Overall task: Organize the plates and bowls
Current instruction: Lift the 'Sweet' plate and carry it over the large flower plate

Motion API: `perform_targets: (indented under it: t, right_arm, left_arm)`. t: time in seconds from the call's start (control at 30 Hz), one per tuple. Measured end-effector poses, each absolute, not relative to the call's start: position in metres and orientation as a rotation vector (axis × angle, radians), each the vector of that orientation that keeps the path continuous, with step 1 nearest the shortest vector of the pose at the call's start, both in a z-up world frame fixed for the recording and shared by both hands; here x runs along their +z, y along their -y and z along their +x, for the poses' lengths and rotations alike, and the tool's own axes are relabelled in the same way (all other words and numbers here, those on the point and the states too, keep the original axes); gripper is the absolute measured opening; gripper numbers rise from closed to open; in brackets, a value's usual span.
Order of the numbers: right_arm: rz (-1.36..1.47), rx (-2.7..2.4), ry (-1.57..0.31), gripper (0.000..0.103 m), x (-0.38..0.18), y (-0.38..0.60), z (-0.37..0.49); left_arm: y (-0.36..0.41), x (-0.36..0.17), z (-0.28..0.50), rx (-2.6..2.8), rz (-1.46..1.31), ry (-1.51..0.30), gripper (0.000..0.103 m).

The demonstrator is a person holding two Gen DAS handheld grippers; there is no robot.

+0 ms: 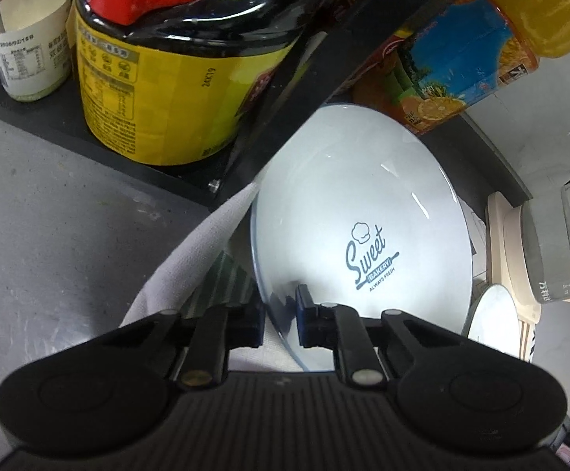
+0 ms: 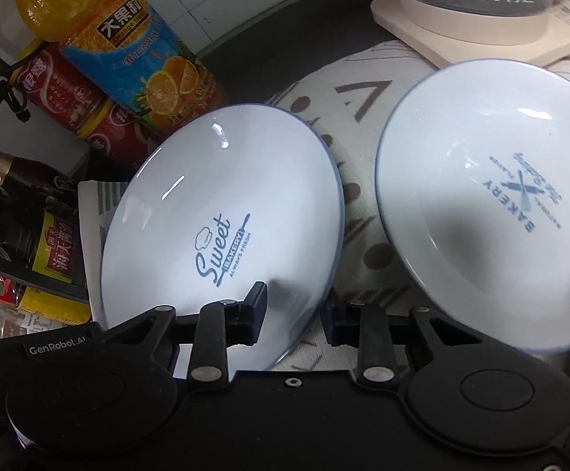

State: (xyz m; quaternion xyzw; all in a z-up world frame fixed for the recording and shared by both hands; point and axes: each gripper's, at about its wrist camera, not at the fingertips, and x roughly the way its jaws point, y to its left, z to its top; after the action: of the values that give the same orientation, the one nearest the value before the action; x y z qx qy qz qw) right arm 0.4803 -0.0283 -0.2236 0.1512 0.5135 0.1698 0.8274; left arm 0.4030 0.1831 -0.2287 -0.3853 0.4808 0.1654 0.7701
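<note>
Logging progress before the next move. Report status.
Left gripper shut on Sweet plate rim. Right gripper straddles Sweet plate rim, grip unclear. Bakery plate alongside, apart. Juice bottle close behind.

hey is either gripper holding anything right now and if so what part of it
Both straddle the near rim of the Sweet Bakery plate: the left gripper at its left edge, the right gripper at its right edge. A firm clamp cannot be told.
</note>
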Motion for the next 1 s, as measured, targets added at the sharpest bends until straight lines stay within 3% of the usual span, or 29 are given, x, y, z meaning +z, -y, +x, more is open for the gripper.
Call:
perform_targets:
  t: [0.03,0.1,0.23,1.0]
  right_arm:
    - [0.321,0.36,-1.09,0.028,-0.223,0.028,0.48]
    - [0.316,0.346,-1.092,0.017,-0.224,0.031,0.481]
    - [0.362,0.367,-1.083,0.012,-0.218,0.041,0.479]
    - [0.343,0.367,-0.976,0.013,-0.177,0.054,0.408]
  left_arm:
    - [-0.183,-0.228,0.404,0.358,-0.835,-1.044,0.014]
    - [-0.182,-0.226,0.402,0.352,-0.827,-1.04,0.012]
    - [-0.18,-0.217,0.393,0.325,-0.804,-1.011,0.012]
    - [-0.161,-0.172,0.331,0.274,-0.761,-0.958,0.012]
